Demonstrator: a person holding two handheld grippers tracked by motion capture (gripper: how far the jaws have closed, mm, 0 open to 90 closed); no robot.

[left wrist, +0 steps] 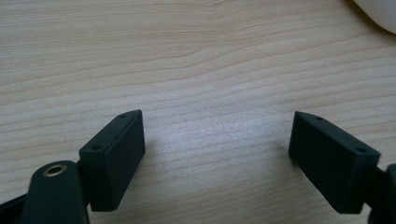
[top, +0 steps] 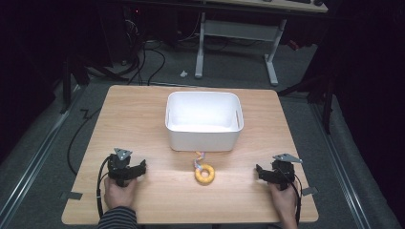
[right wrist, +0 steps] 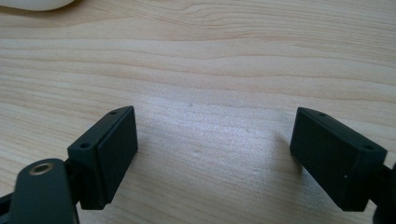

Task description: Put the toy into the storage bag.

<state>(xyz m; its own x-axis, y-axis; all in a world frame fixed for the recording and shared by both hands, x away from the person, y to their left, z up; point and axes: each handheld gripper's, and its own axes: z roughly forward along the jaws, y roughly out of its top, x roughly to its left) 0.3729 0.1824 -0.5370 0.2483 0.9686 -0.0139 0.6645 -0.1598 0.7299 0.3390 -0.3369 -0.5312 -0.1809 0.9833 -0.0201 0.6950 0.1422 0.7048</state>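
At frame corners, white bin [left wrist: 379, 11] cropped

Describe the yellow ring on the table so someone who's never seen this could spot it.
Start at the wooden table and find the white bin at its middle. Just in front of the bin lies the yellow ring, between the two grippers, the one brightly coloured thing, with a small multicoloured tag.

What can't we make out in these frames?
- Bin interior: high view, the near wall hides the floor next to it, and glare washes out the rest.
- Ring attachment: high view, the coloured bit at its top is too small to identify.
- Bin in the left gripper view: cut off by the frame corner.
- Right hand: cut off by the bottom edge.
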